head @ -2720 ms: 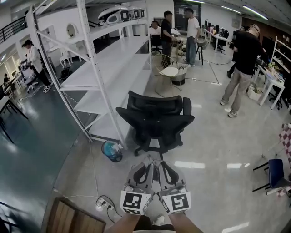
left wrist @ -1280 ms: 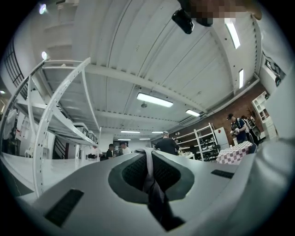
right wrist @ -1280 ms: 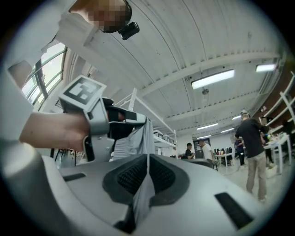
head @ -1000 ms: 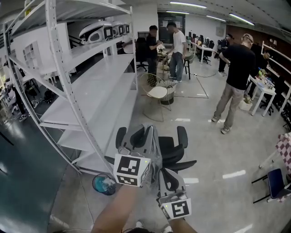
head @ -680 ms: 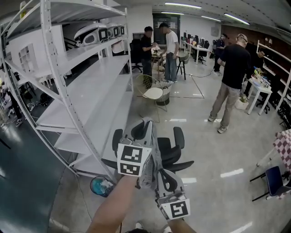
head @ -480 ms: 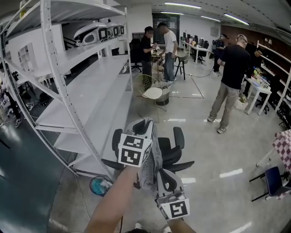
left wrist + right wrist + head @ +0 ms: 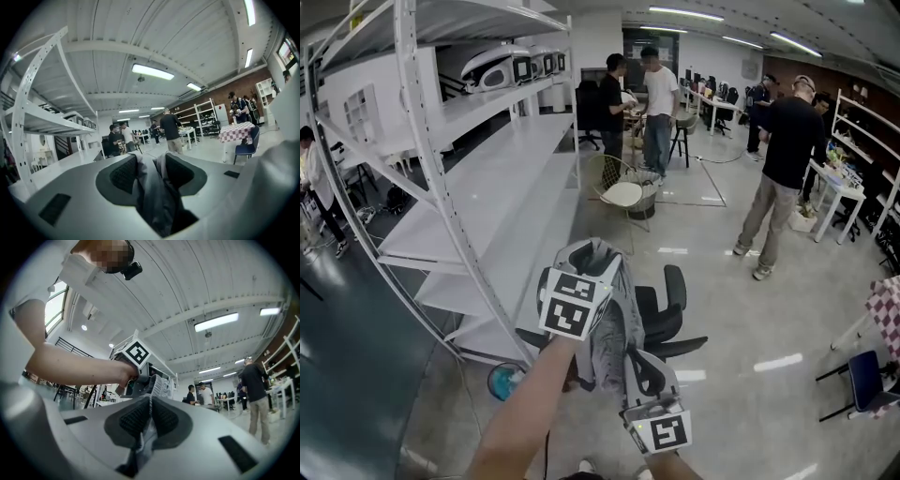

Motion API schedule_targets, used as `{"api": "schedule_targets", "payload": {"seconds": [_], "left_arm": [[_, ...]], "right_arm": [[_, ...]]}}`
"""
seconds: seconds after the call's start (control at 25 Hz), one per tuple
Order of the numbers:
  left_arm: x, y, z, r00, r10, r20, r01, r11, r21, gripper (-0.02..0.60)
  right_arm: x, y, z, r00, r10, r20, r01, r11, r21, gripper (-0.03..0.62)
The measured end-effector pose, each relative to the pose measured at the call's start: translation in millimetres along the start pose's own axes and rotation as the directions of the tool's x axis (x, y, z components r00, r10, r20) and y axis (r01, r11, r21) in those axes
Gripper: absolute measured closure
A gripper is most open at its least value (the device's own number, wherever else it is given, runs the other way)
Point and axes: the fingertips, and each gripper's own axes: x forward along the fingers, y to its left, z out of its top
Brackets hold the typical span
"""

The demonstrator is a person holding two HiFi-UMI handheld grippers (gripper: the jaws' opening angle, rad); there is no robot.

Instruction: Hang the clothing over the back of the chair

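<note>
The clothing (image 7: 609,339) hung by the chair (image 7: 667,309); it looked soft and light and would likely flop, so an edge seemed best to grab. The right gripper (image 7: 639,367) pinched it tight. The left gripper (image 7: 592,255) was opening its jaws, with cloth loose between them.

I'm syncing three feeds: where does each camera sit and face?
Head view: on the head, looking down at the chair; both forearms, left gripper, right gripper show.
Left gripper view: on that gripper, facing across the room; clothing between its opening jaws.
Right gripper view: tilted upward; jaws pinching clothing, left forearm ahead.
All share the clothing.
</note>
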Motion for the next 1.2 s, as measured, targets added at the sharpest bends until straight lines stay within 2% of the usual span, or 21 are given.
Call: {"api": "schedule_targets", "payload": {"seconds": [0.08, 0.16, 0.28, 0.48, 0.6, 0.64, 0.68, 0.76, 0.88, 0.96, 1.0, 1.04, 1.08, 1.12, 1.2], "left_arm": [[2.9, 7.6, -2.0, 1.0, 0.001, -0.028, -0.001, 1.0, -0.01, 0.393], [10.2, 8.5, -10.5, 0.996, -0.024, -0.09, 0.025, 1.0, 0.008, 0.393], [21.0, 10.7, -21.7, 0.986, -0.052, -0.155, 0.059, 0.998, 0.037, 0.326], [25.8, 27.7, -21.7, 0.992, 0.033, -0.126, -0.012, 0.986, 0.167, 0.279], [29.4, 31.8, -30.1, 0.979, 0.004, -0.204, 0.05, 0.966, 0.255, 0.276], [29.8, 31.4, -30.0, 0.977, -0.023, -0.213, 0.078, 0.965, 0.252, 0.278], [29.3, 28.6, -29.8, 0.974, -0.071, -0.214, 0.116, 0.972, 0.203, 0.278], [25.1, 17.5, -33.9, 0.954, -0.198, -0.223, 0.212, 0.977, 0.038, 0.278], [15.6, 8.9, -44.7, 0.908, -0.331, -0.258, 0.307, 0.943, -0.13, 0.278], [11.7, 15.5, -49.5, 0.889, -0.367, -0.274, 0.324, 0.927, -0.192, 0.276], [10.3, 21.3, -52.7, 0.886, -0.359, -0.294, 0.317, 0.931, -0.183, 0.272], [8.5, 27.3, -54.7, 0.889, -0.339, -0.309, 0.303, 0.94, -0.158, 0.268], [5.9, 32.3, -52.7, 0.903, -0.309, -0.3, 0.283, 0.951, -0.127, 0.267], [1.3, 34.6, -45.3, 0.927, -0.271, -0.26, 0.256, 0.962, -0.09, 0.268], [-17.3, 24.4, -20.9, 0.976, -0.188, -0.105, 0.189, 0.982, 0.002, 0.27]], "right_arm": [[0.7, -1.5, 1.7, 1.0, 0.002, 0.003, -0.002, 1.0, 0.002, 0.579], [0.8, -0.6, 0.8, 1.0, 0.008, 0.004, -0.008, 1.0, 0.005, 0.579], [0.9, 2.6, -0.9, 1.0, 0.017, 0.004, -0.017, 1.0, 0.007, 0.579], [-2.8, -2.9, 1.7, 1.0, 0.008, 0.008, -0.008, 1.0, 0.005, 0.579], [4.0, -1.3, 1.9, 1.0, 0.006, 0.008, -0.006, 1.0, 0.006, 0.579], [7.4, 0.5, 1.4, 1.0, 0.007, 0.007, -0.007, 1.0, 0.005, 0.579], [9.4, 1.5, 0.8, 1.0, 0.009, 0.006, -0.01, 1.0, 0.005, 0.579], [9.3, -0.2, -0.4, 1.0, 0.014, 0.004, -0.014, 1.0, 0.005, 0.579], [8.2, -5.8, -1.2, 1.0, 0.018, 0.008, -0.018, 1.0, 0.007, 0.579], [11.2, -6.2, -1.4, 1.0, 0.021, 0.008, -0.021, 1.0, 0.011, 0.579], [13.0, -5.0, -1.9, 1.0, 0.024, 0.008, -0.024, 1.0, 0.013, 0.579], [14.5, -3.5, -2.8, 1.0, 0.027, 0.009, -0.027, 1.0, 0.015, 0.579], [15.9, -2.2, -3.7, 0.999, 0.03, 0.011, -0.03, 0.999, 0.016, 0.579], [16.7, -1.7, -4.0, 0.999, 0.032, 0.012, -0.032, 0.999, 0.016, 0.579], [16.4, -2.4, -1.8, 0.999, 0.032, 0.016, -0.032, 0.999, 0.015, 0.579]]}}
